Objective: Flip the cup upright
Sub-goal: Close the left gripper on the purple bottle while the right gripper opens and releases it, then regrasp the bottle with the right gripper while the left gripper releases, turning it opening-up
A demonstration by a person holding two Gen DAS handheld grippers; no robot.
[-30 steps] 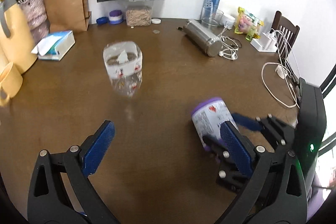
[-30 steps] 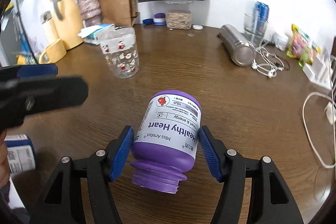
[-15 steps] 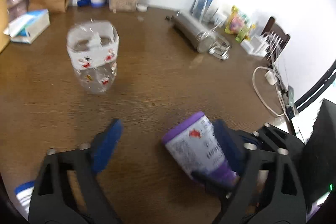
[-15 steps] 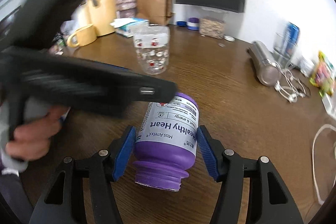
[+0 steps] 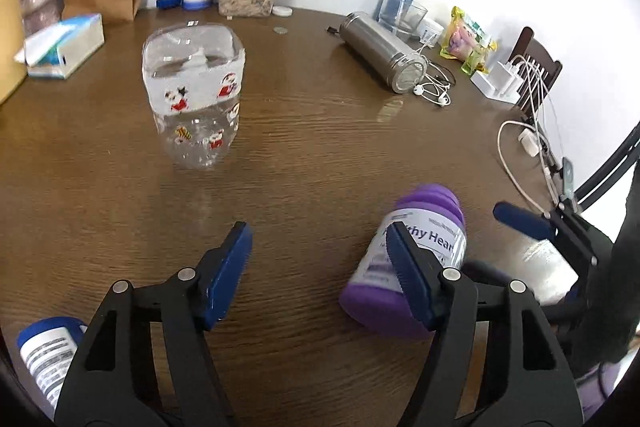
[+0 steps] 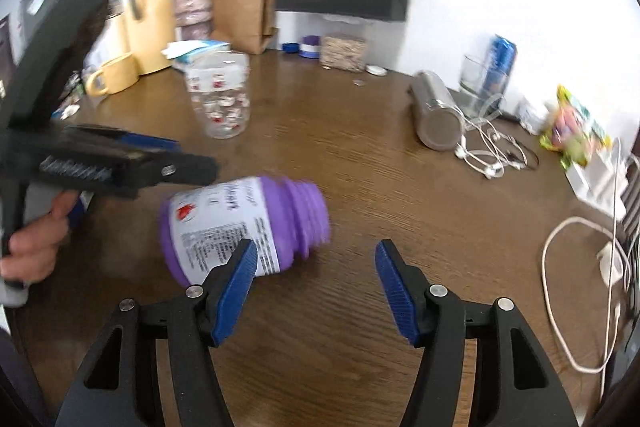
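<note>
While the purple plastic bottle-shaped cup with a white label (image 6: pixel 244 227) is lying on its side on the brown wooden table (image 6: pixel 360 163), the left tongs (image 5: pixel 320 267) are standing wide, holding nothing, their right pad overlapping the cup. The right tongs (image 6: pixel 314 287) are gaping wide and empty, the cup lying just beyond their left pad.

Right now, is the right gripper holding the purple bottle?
No. The right gripper is open and empty, and the purple bottle lies on its side on the table beside it.
</note>
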